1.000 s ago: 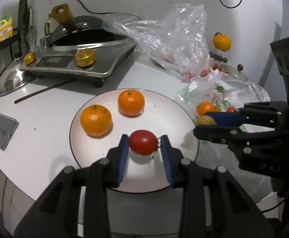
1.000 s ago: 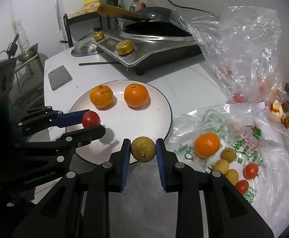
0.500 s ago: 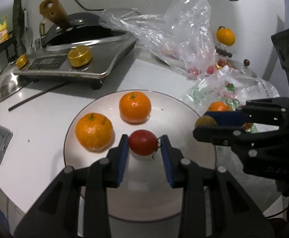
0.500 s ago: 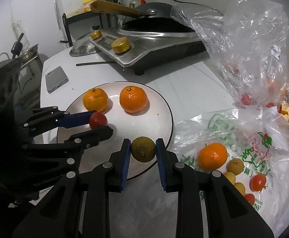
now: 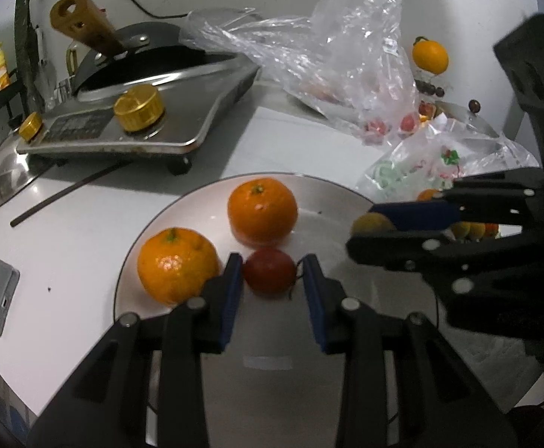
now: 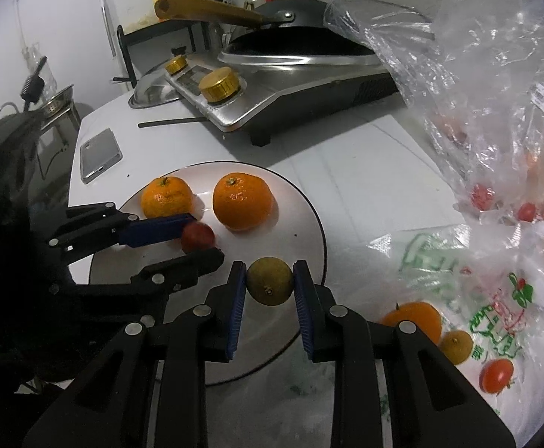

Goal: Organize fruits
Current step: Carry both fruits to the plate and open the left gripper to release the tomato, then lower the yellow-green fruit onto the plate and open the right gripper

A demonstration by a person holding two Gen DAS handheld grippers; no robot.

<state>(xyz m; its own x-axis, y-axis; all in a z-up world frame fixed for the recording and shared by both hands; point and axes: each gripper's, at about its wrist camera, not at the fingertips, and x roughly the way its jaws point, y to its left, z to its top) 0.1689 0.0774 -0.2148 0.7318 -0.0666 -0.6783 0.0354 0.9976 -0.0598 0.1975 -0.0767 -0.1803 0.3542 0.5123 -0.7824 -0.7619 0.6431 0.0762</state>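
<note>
Two grippers hang over the white plate [image 6: 311, 224], each clenched on a fruit. The left gripper [image 5: 272, 274] grasps a red tomato [image 5: 269, 270] just near of the two tangerines [image 5: 176, 265], almost touching the far one. The right gripper [image 6: 268, 285] grasps a yellow-green round fruit [image 6: 270, 280] over the plate's near right rim. Bare plate lies open to the near side and the right; the printed bag [image 6: 496, 298] crowds the rim on the right, and the stove [image 6: 290, 86] stands far back. Compared with a second ago, both grippers have moved in over the plate, the tomato closer to the tangerines.
</note>
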